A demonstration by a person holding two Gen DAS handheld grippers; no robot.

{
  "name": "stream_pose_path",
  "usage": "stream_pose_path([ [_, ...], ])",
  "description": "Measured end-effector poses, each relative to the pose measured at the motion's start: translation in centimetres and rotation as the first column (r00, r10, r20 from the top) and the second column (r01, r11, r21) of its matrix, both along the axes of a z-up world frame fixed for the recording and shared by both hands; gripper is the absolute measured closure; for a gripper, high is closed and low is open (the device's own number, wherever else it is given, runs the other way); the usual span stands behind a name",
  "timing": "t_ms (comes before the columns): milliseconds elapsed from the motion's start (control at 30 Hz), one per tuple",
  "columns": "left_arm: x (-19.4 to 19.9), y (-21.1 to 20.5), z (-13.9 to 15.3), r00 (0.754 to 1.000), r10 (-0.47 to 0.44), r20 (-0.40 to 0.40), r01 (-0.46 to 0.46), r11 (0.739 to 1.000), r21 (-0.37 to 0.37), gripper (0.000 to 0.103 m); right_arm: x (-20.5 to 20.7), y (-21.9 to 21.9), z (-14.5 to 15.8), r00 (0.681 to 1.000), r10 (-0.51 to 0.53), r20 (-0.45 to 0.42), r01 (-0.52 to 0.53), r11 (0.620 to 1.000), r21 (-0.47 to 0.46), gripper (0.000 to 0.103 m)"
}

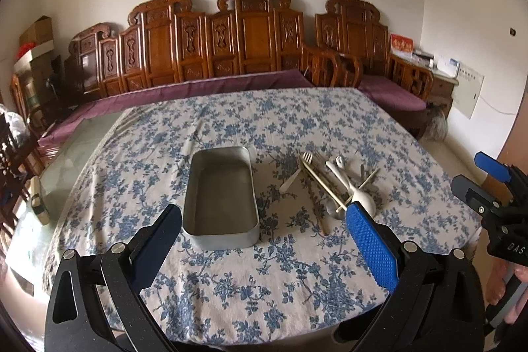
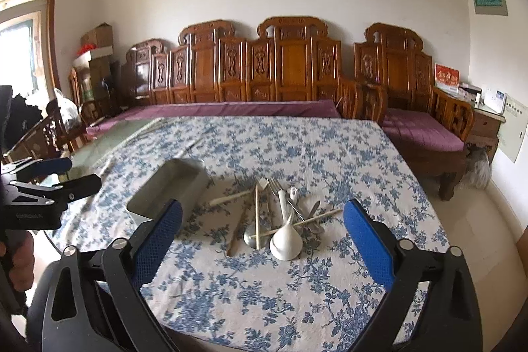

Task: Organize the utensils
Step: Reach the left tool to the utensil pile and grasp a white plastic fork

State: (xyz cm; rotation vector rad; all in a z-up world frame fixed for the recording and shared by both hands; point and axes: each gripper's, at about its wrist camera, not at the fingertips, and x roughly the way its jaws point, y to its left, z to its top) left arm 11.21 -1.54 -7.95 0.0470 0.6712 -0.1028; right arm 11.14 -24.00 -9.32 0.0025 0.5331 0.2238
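An empty metal tray [image 1: 198, 216] lies on the floral tablecloth, straight ahead of my open left gripper [image 1: 264, 240]. The tray's wall shows in the right wrist view [image 2: 178, 183]. To its right is a pile of utensils: a white ceramic spoon [image 2: 285, 240], a fork [image 2: 275, 187], metal spoons [image 2: 252, 236] and chopsticks [image 2: 256, 213]. The pile shows in the left wrist view too [image 1: 336, 183]. My right gripper [image 2: 264, 240] is open and empty, just short of the pile. It also appears at the right edge of the left view [image 1: 491, 187].
The tablecloth [image 2: 264, 296] covers a glass-topped table [image 1: 79, 147] whose left part is bare. A carved wooden bench with purple cushions [image 2: 231, 109] stands behind the table. Boxes [image 2: 97, 37] are stacked far left.
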Motion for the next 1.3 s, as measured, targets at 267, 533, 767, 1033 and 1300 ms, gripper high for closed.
stream_pose_path([
  [267,4.0,-1.3,-3.1,0.996,-0.045,-0.077,0.047,0.999,0.019,0.008,4.6,-0.5,-5.2,0.994,0.011,-0.106,-0.011,1.0,-0.004,0.014],
  [533,9.1,-3.4,-6.4,0.977,-0.109,-0.184,0.115,0.993,0.021,0.032,9.5,-0.3,-10.7,0.978,-0.001,-0.209,0.0,1.0,-0.007,0.016],
  [767,14.2,-4.5,-9.3,0.951,-0.126,-0.281,0.136,0.991,0.015,0.051,12.5,-0.2,-14.1,0.97,-0.007,-0.242,0.0,1.0,-0.029,0.016],
  [1033,19.6,-6.1,-12.9,0.92,-0.121,-0.373,0.15,0.987,0.051,0.065,13.1,0.1,-16.3,0.963,0.023,-0.268,-0.03,0.999,-0.022,0.016],
  [1300,22.2,-6.3,-16.7,0.885,-0.089,-0.457,0.149,0.984,0.097,0.069,13.1,-0.4,-17.3,0.956,0.029,-0.291,-0.033,0.999,-0.006,0.016],
])
